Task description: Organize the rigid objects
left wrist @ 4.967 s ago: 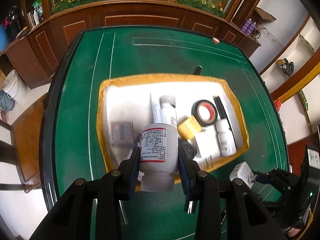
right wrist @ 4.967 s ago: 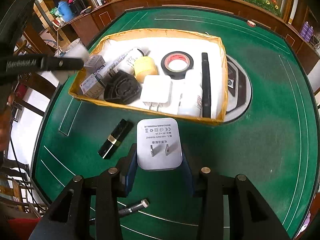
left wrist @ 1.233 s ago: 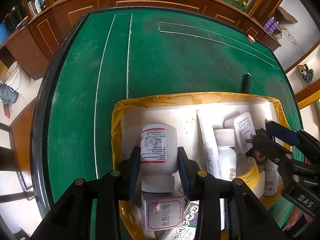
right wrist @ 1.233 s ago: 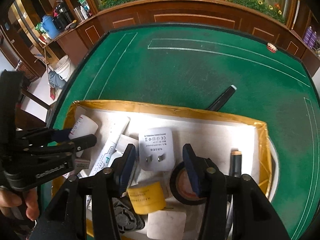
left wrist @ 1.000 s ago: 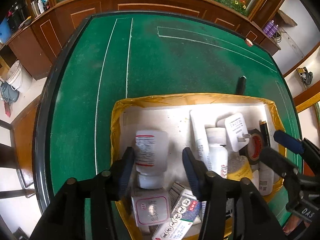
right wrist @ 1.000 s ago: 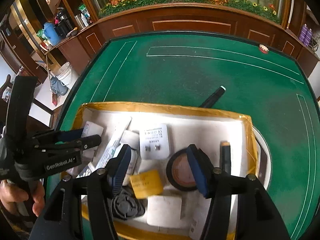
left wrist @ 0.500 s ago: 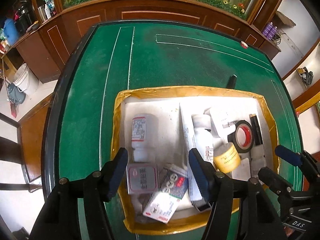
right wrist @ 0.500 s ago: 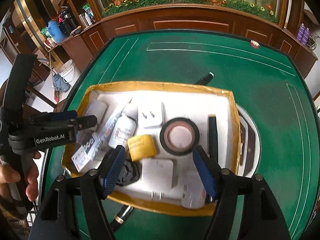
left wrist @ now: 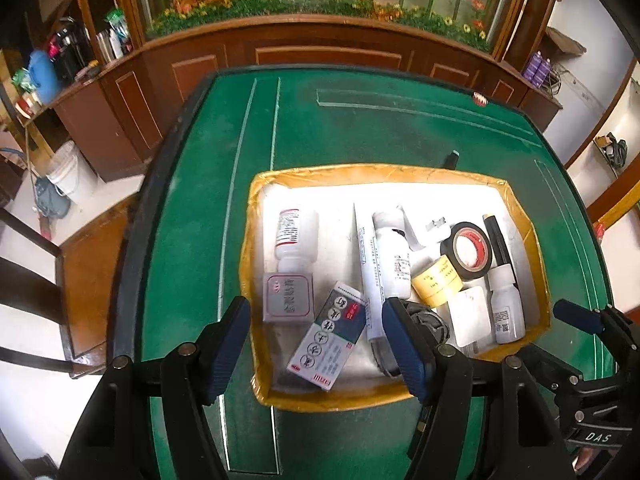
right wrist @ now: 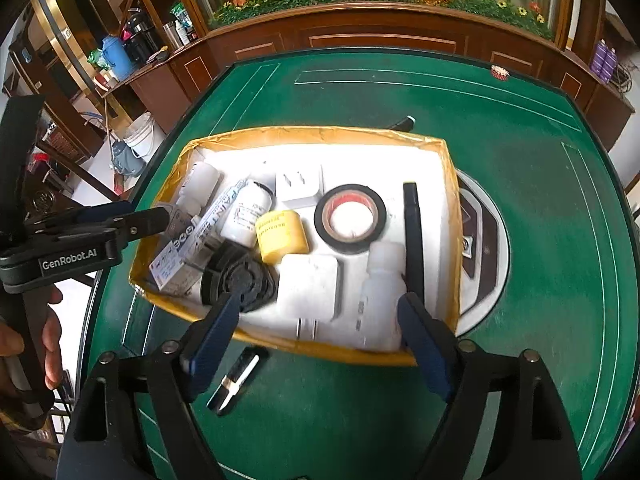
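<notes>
Yellow-rimmed box (right wrist: 450,216) on green table (right wrist: 540,200), holding bottles, tape (right wrist: 350,218), chargers; both claws, left (left wrist: 316,344) and right (right wrist: 316,340), wide and empty above its near edge; black tube (right wrist: 234,380) outside by the box wants a square, level pinch.

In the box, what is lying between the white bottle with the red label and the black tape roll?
In the left wrist view, between the white bottle and the black tape roll lie a long white tube, a second white bottle and a white plug adapter.
</notes>
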Demonstrator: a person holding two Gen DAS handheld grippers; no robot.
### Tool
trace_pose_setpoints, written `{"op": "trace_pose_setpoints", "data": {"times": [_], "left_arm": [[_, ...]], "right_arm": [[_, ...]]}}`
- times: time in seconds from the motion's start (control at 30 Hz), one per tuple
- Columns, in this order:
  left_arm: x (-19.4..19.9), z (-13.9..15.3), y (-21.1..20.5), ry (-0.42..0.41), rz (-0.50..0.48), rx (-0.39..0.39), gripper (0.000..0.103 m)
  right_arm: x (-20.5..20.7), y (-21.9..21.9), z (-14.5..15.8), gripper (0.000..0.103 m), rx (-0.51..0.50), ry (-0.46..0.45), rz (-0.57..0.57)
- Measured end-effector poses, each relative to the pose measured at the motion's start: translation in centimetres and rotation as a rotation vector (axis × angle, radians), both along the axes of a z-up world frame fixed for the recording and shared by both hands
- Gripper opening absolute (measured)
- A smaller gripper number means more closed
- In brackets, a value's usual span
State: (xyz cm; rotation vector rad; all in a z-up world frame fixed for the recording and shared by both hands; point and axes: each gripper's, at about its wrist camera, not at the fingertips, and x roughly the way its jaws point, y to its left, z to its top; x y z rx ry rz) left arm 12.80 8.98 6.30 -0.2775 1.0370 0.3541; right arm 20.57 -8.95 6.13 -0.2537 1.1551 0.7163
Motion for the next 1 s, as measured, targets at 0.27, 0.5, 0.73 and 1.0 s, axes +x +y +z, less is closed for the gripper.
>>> {"op": "trace_pose_setpoints", "data": {"times": [0.27, 0.5, 0.73, 1.0], "left_arm": [[-3.6, 1.0, -1.2, -0.074, 0.024, -0.001, 0.072], [-6.0, 1.2, -2.7, -0.076, 0.037, -0.034, 0.072], [-8.4, 1.7, -4.5, -0.071, 0.056, -0.019, 0.072], [-10.1, 2.6, -6.2, -0.072, 0.04, 0.058, 0.072]], "right_arm": [[-2.2, -1.9, 0.6, 0.084, 0.022, 0.014, -0.002], [-4.3, -3.1, 1.0, 0.086, 0.027, 0.009, 0.004], [-5.8, -4.4, 1.0, 0.087, 0.03, 0.009, -0.002], [-7.0, -5.0, 2.1, 0.091, 0.034, -0.031, 0.011]]}}
